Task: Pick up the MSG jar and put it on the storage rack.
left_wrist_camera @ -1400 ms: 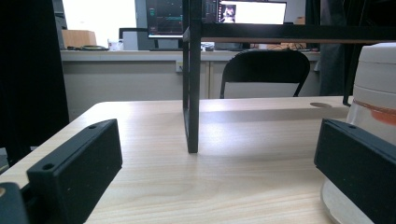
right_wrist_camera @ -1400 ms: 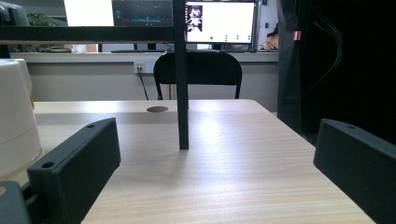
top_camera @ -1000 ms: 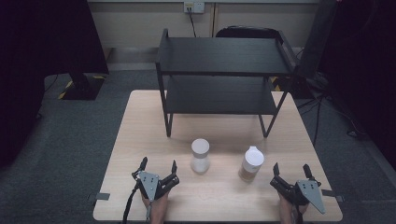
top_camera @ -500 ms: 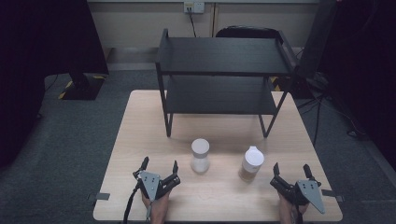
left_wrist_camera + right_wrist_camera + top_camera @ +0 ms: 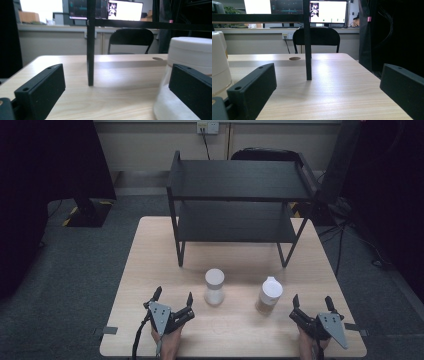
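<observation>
- My left gripper (image 5: 173, 302) rested near the front edge of the desk (image 5: 150, 270), toward its left front corner, jaws spread wide and clasping nothing.
- In the left gripper view, the white jar (image 5: 185, 82) loomed just beyond my right-hand jaw, beside it rather than between the two; I could not tell whether they touched.
- Seen from above, that white jar (image 5: 214, 286) stood upright on the desk, left of centre, near the front and just to the right of my left gripper.
- The brown-filled jar (image 5: 269, 296) with the white spouted lid stood upright, right of centre, apart from the first and a little nearer the front edge.
- My right gripper (image 5: 311, 306) lay by the right front corner of the desk, jaws likewise released and empty; the right gripper view showed the brown-filled jar's pale side (image 5: 219, 65) off to the left of my jaws, outside them.
- Behind both jars, the black two-tier shelf (image 5: 240, 200) occupied the back half of the desk, its tiers bare as far as I could see.
- By my reckoning the work had barely begun: neither jar was gripped or lifted, and both were well short of the shelf.
- Left to do, as I judged it: close on a jar, most likely the white one, and carry it where it belonged.
</observation>
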